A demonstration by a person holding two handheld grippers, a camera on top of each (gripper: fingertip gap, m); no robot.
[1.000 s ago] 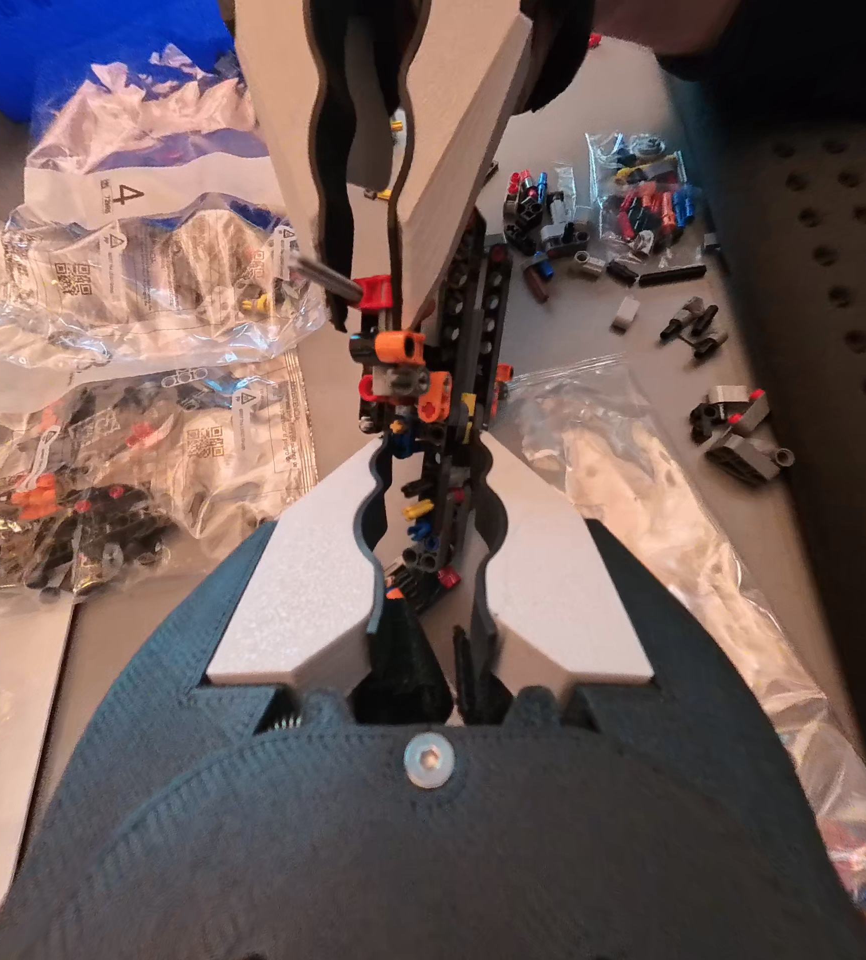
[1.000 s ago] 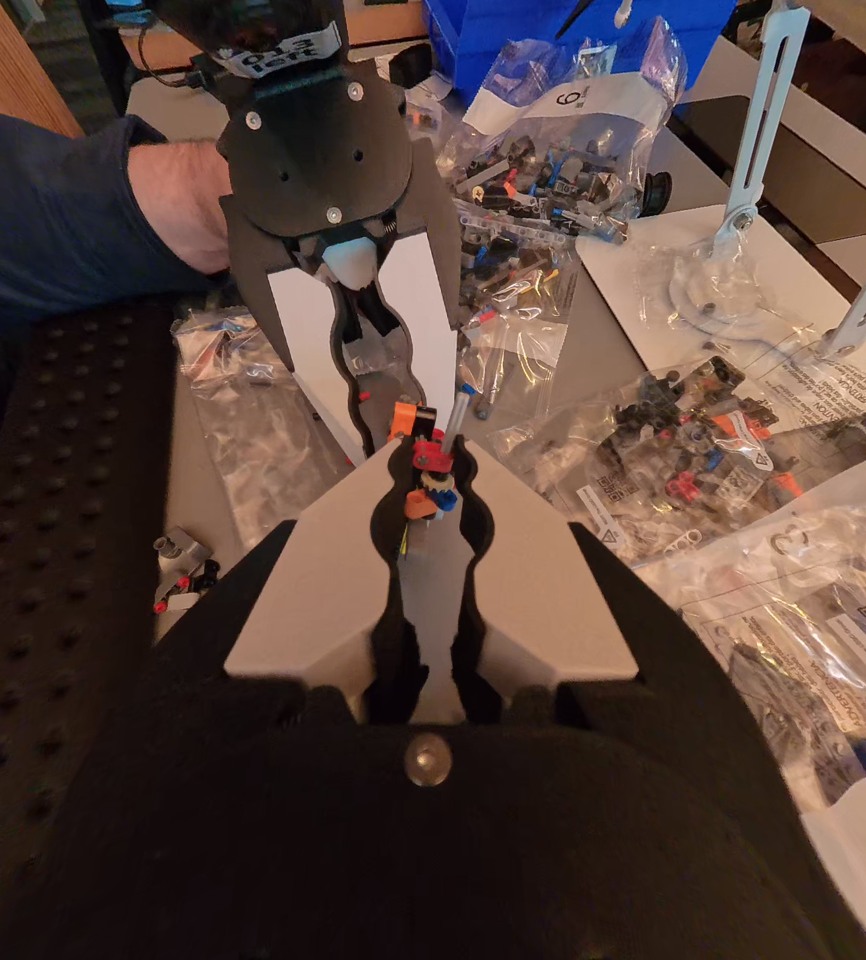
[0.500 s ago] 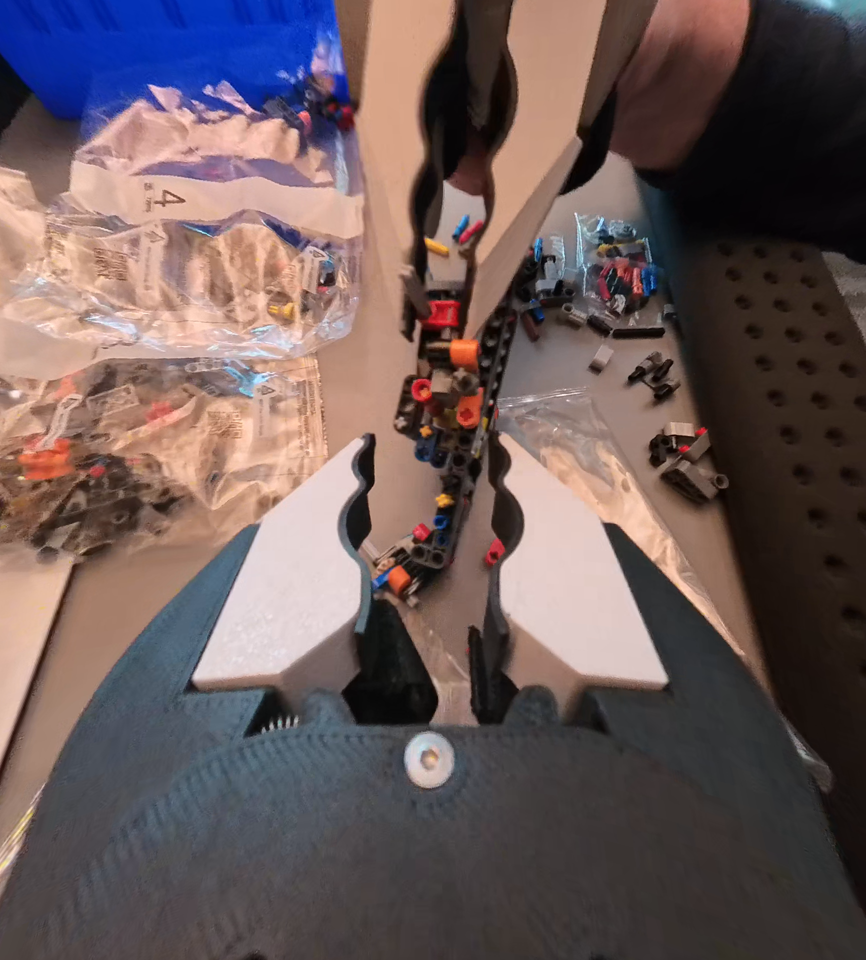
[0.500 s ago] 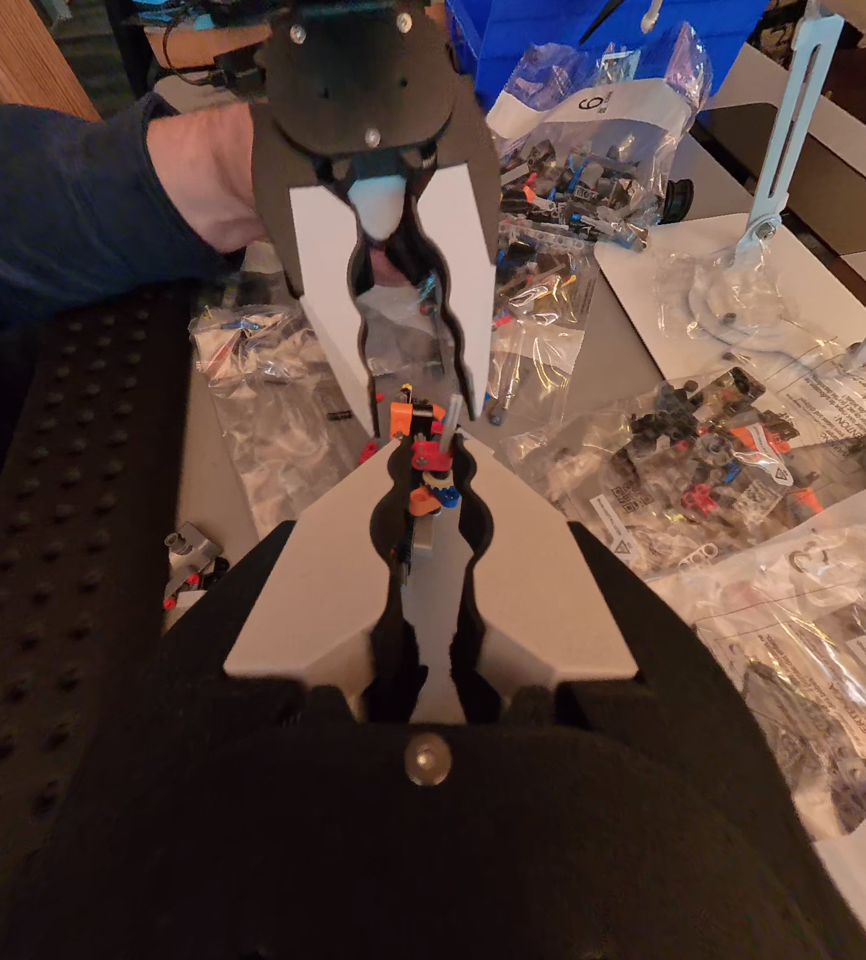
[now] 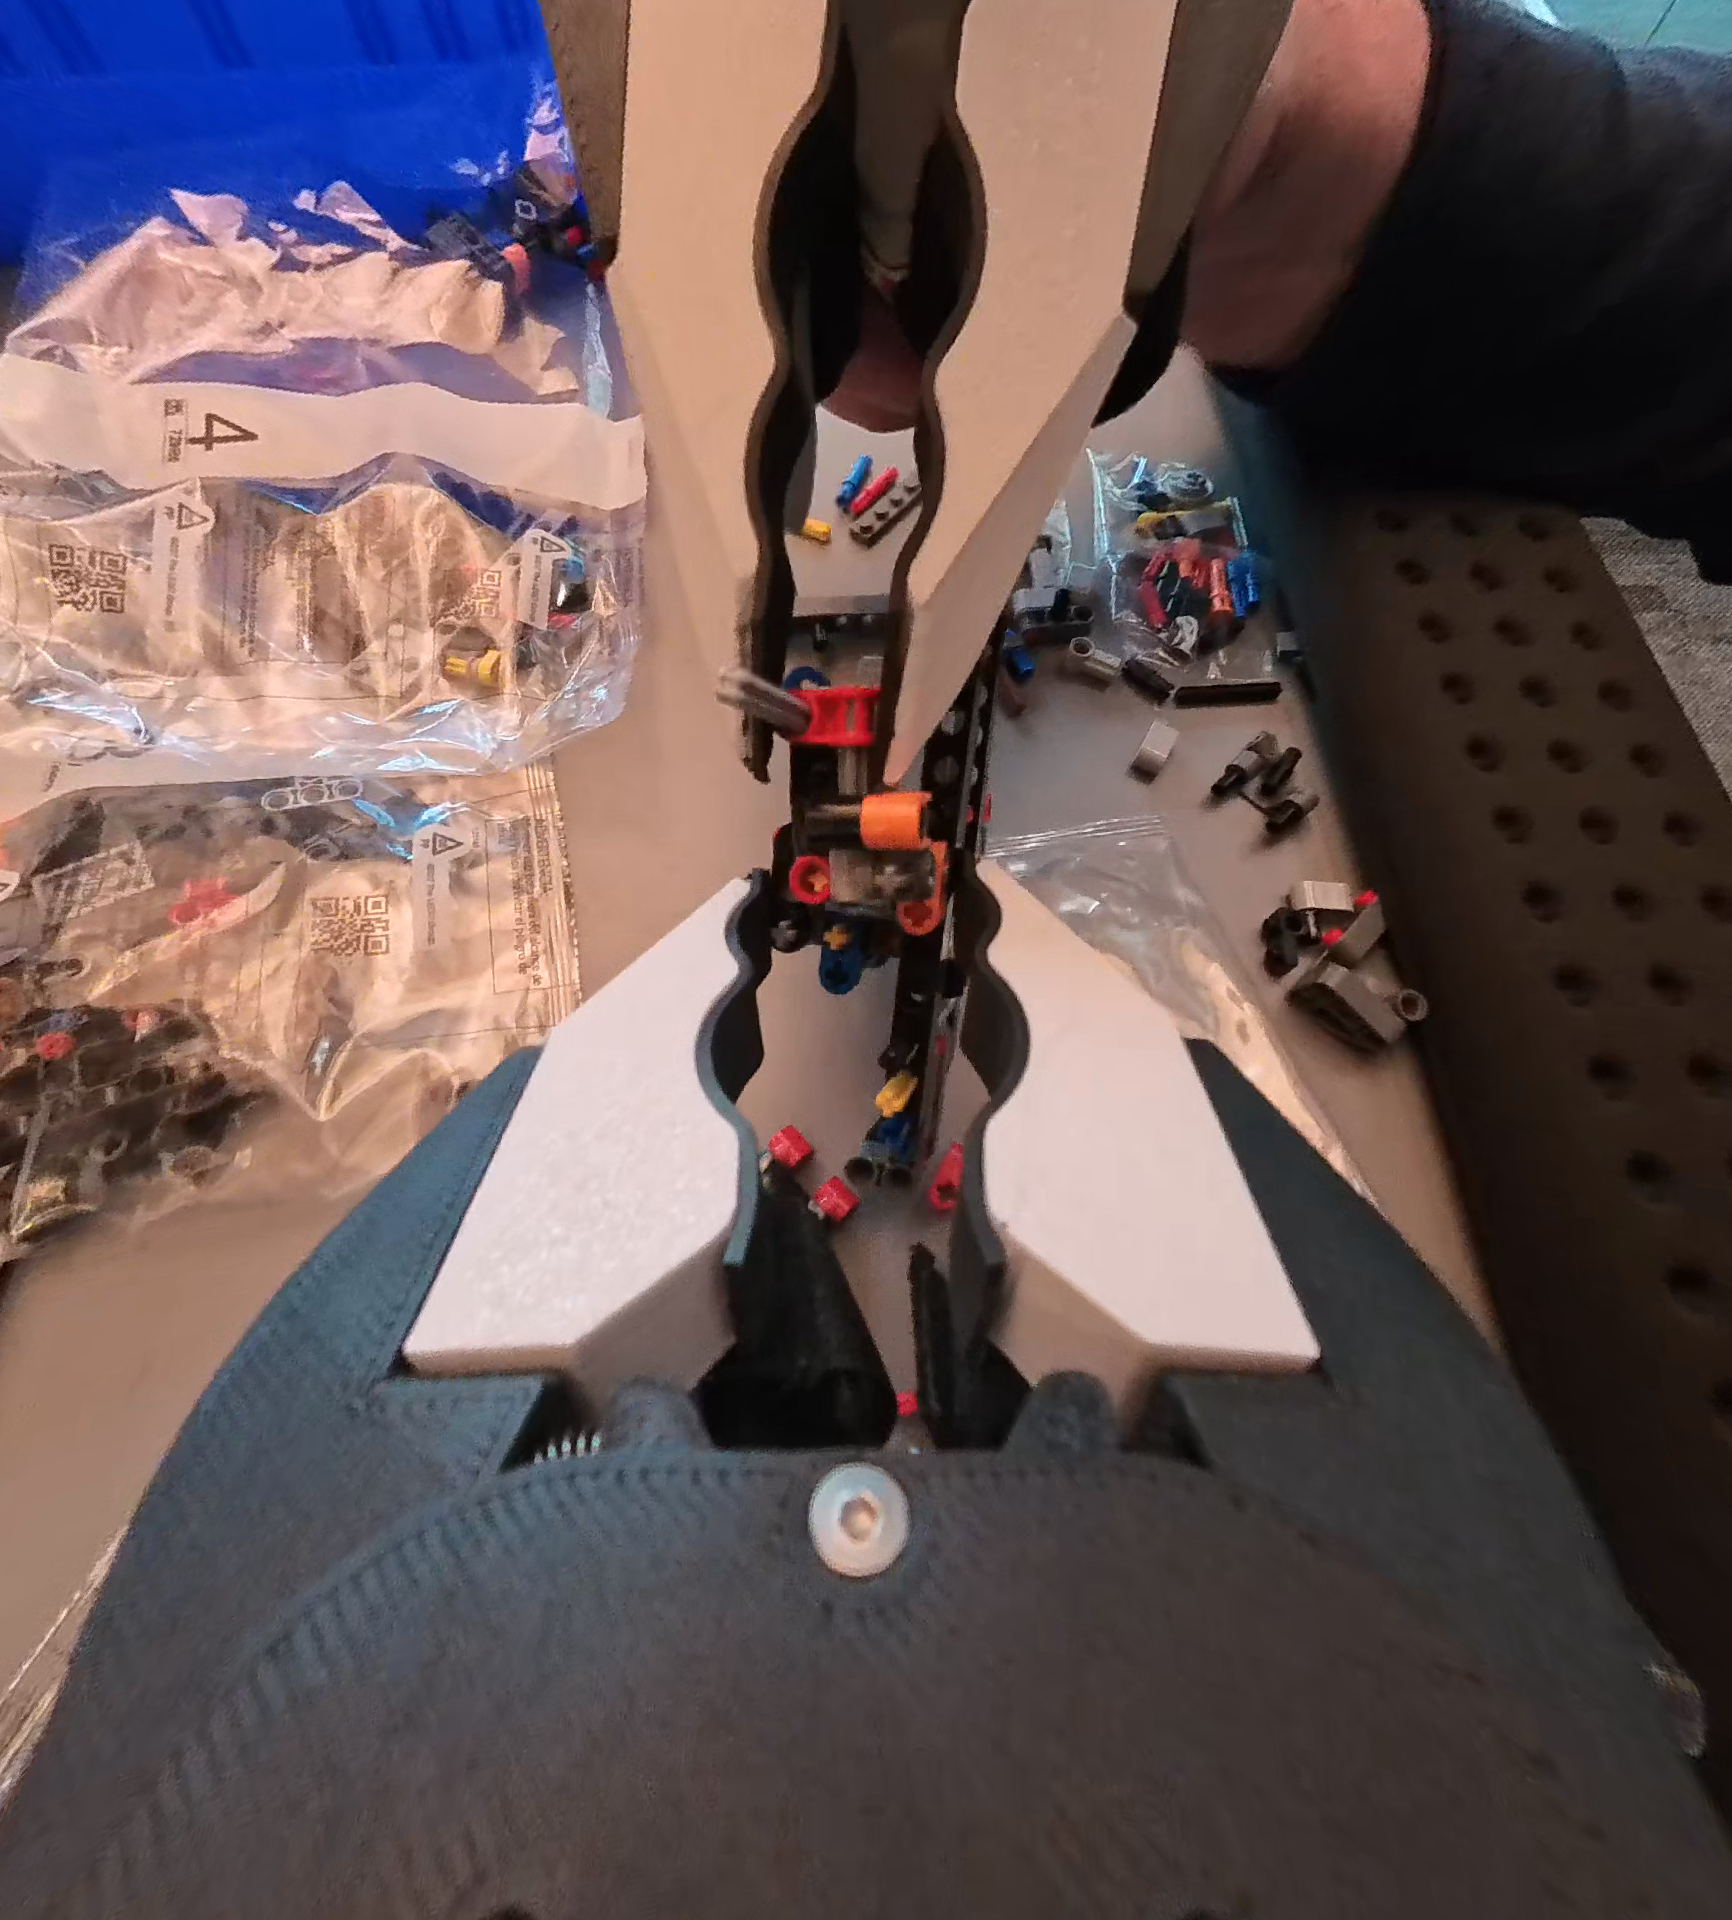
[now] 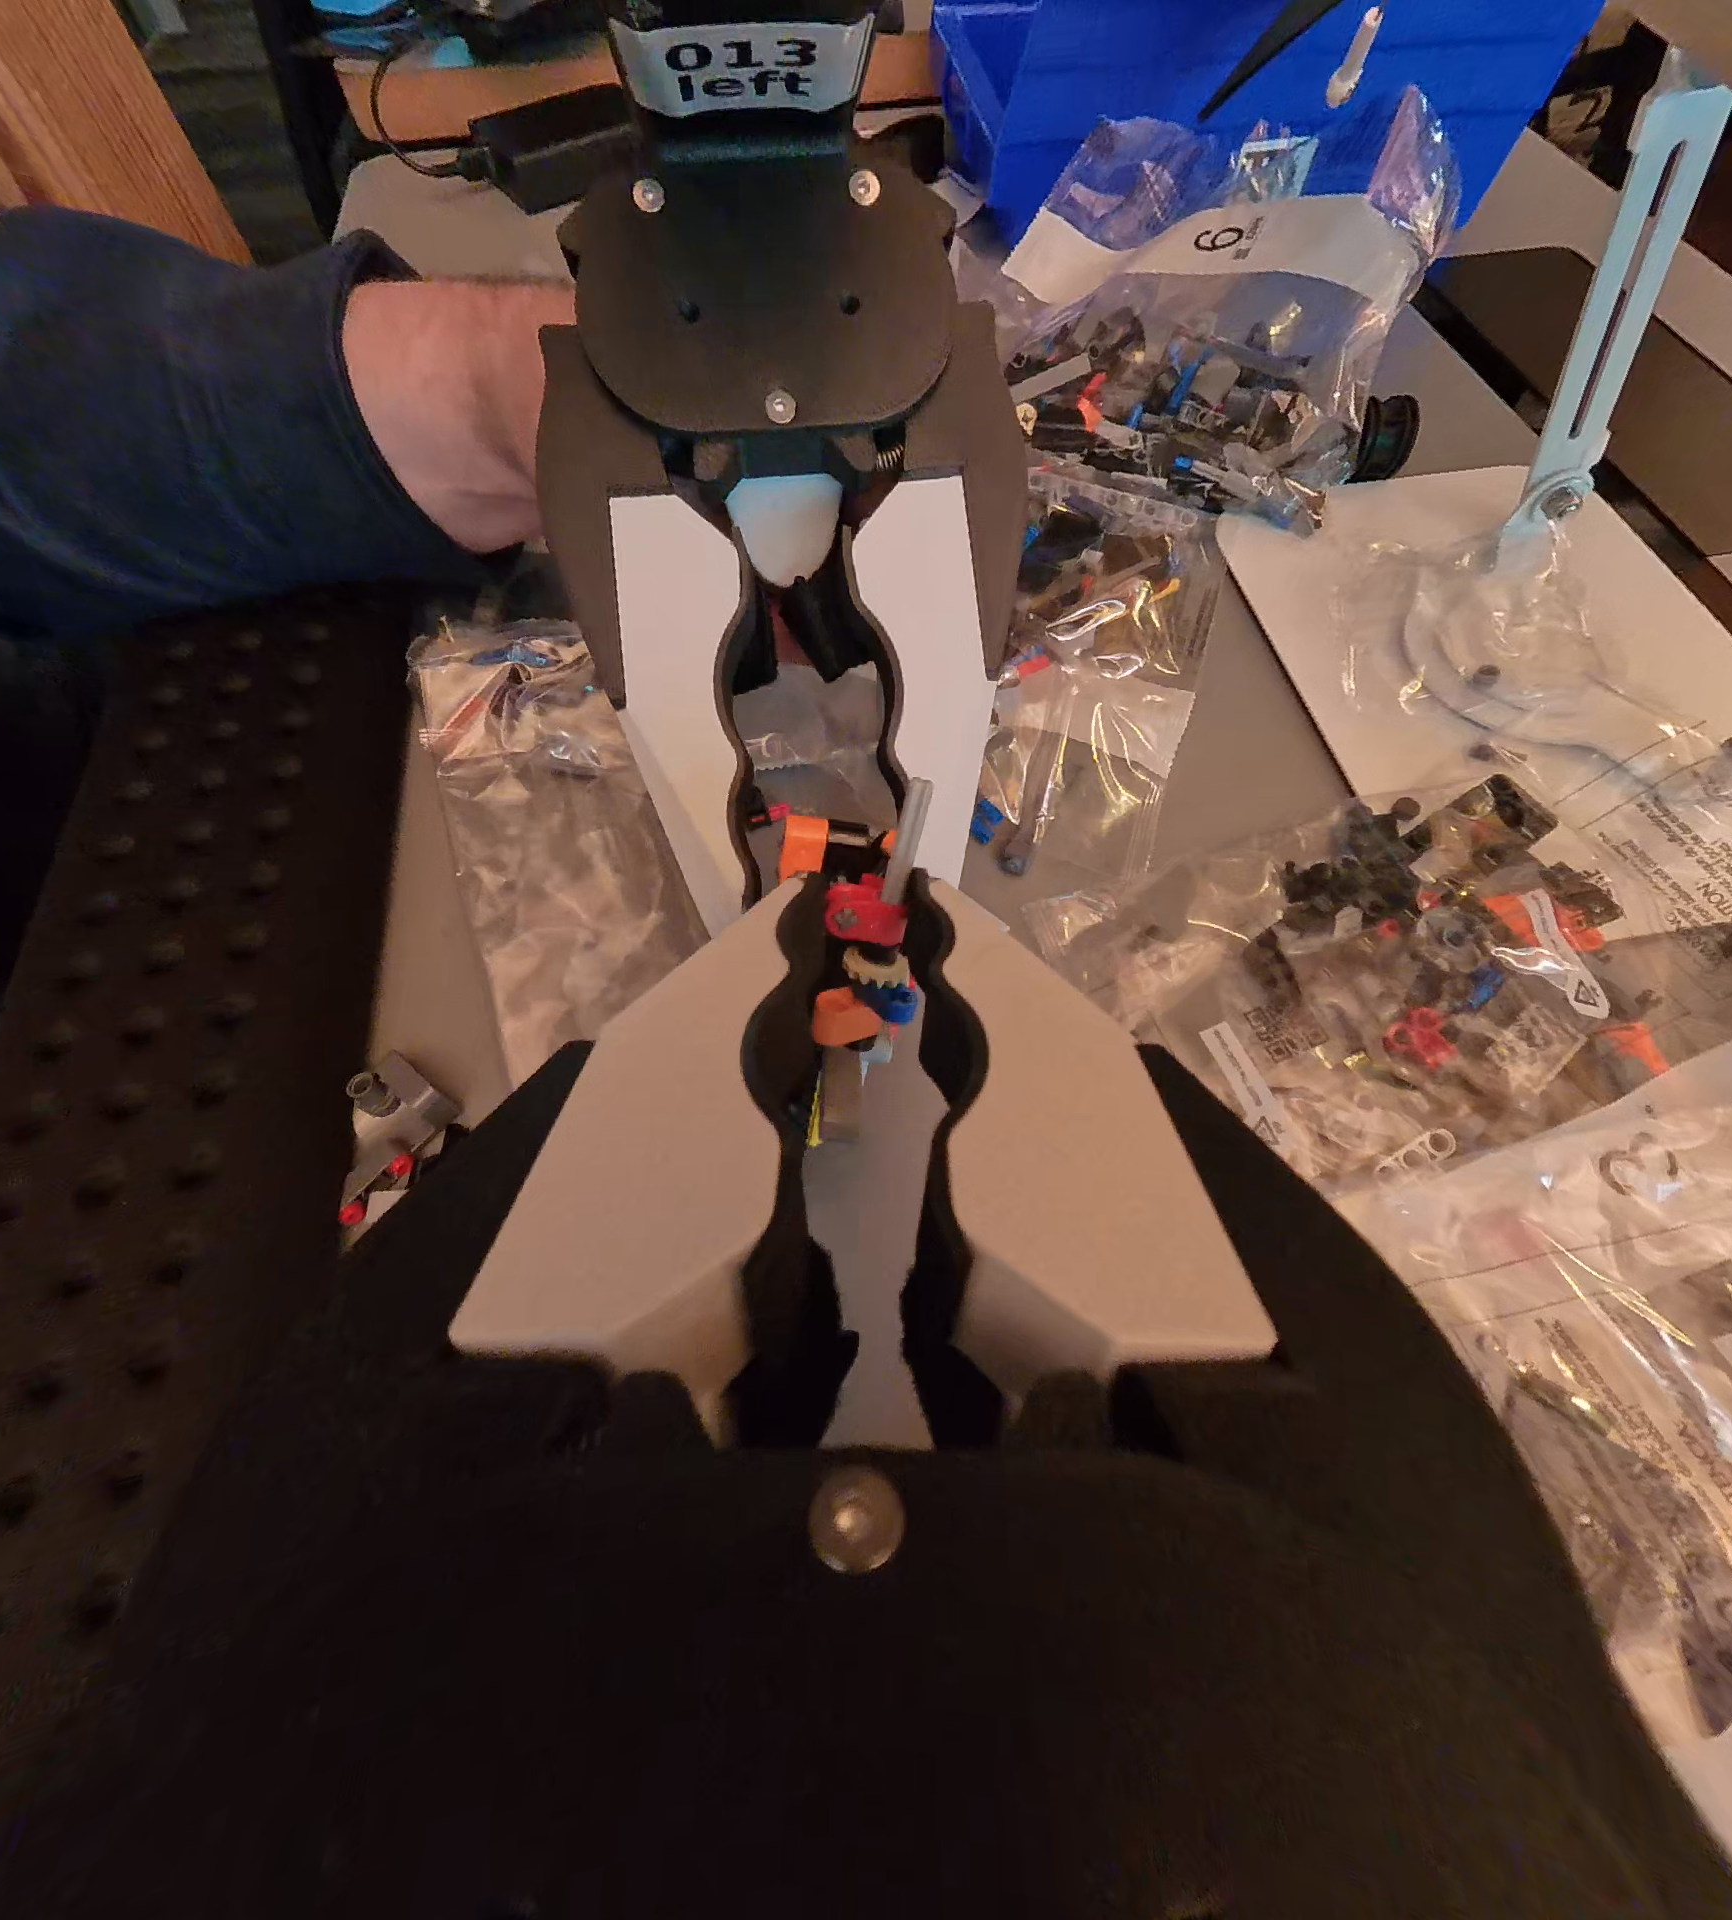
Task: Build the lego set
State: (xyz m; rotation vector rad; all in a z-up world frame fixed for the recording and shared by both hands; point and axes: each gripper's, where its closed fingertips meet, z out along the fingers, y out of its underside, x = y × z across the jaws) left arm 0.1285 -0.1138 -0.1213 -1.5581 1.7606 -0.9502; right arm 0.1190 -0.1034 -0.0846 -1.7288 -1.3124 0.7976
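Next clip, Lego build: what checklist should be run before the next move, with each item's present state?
1. Right gripper shut on the small red cross-hole connector: ok.
2. Short grey axle sitting in that connector: ok.
3. Left gripper firmly clamping the black-and-orange Lego assembly: cannot tell; its fingers flank the assembly closely.
4. Grey table under the assembly free of loose parts: not ok, small red pins lie there.
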